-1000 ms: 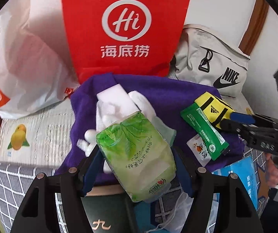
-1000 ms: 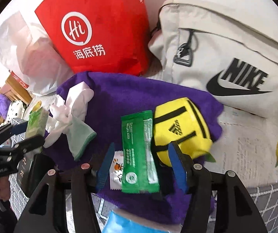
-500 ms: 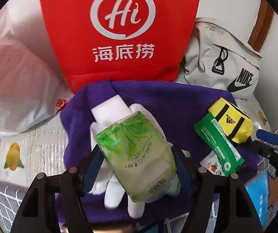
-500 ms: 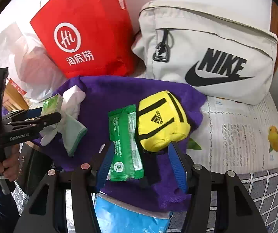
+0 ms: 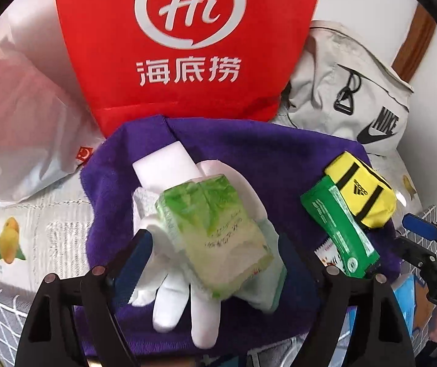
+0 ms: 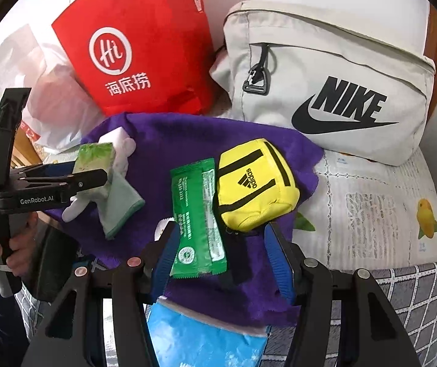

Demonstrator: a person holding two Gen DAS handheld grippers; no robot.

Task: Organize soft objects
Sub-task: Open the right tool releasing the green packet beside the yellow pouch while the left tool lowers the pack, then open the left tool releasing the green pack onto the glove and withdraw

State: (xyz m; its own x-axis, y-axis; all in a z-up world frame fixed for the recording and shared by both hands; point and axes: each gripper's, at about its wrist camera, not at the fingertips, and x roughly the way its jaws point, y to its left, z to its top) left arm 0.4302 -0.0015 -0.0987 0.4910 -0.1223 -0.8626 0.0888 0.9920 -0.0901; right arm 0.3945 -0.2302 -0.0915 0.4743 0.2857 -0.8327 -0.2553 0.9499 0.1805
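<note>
Left jaws opening around the green tissue pack on the purple towel

The left gripper [image 5: 215, 247] is opening its jaws; the green tissue pack [image 5: 215, 232] sits between them, no longer pressed, on a white glove [image 5: 185, 299] over the purple towel [image 5: 267, 150]. The right gripper [image 6: 218, 263] holds its jaws about half open above the towel, gripping nothing; the green sachet [image 6: 198, 217] and yellow pouch [image 6: 255, 183] lie just ahead.
</note>
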